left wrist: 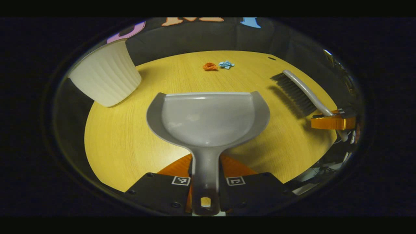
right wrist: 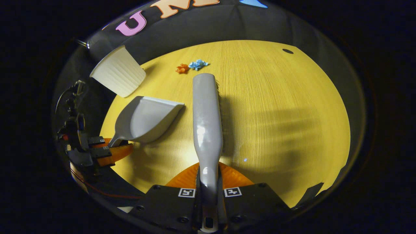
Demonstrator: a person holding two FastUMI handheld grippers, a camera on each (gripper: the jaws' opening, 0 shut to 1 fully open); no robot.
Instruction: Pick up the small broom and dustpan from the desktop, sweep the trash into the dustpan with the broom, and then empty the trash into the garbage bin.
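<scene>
You are holding the dustpan point(left wrist: 208, 118) by its handle in your left hand-held gripper point(left wrist: 206, 169), both fingers pressing on the handle from either side, so the pan is reaching straight ahead of the gripper with its open lip facing away from you. In the right gripper view the same dustpan point(right wrist: 146, 118) is sitting low over the counter point(right wrist: 276, 107), lip angled toward the far side.

Your right hand-held gripper point(right wrist: 209, 182) is clamping the broom point(right wrist: 207, 123) by its handle, fingers closed on both sides; the broom's back is running forward from the gripper, with bristles just peeking out along its right edge near the tip. From the left gripper view the broom point(left wrist: 300, 92) is standing off to the right of the dustpan, well apart from it, bristles pointing down toward the counter point(left wrist: 130, 143).

Beyond both tools, two crumpled scraps are lying on the counter close together: an orange scrap point(left wrist: 210, 66) and a blue scrap point(left wrist: 226, 64), the blue one just right of the orange. They are well ahead of the dustpan's lip.

The ribbed white garbage bin point(left wrist: 105, 76) is standing at the counter's far left, near the dustpan's left side.

You are showing square black-and-white markers on the fingers; no readable writing is showing on the tools or the bin.
</scene>
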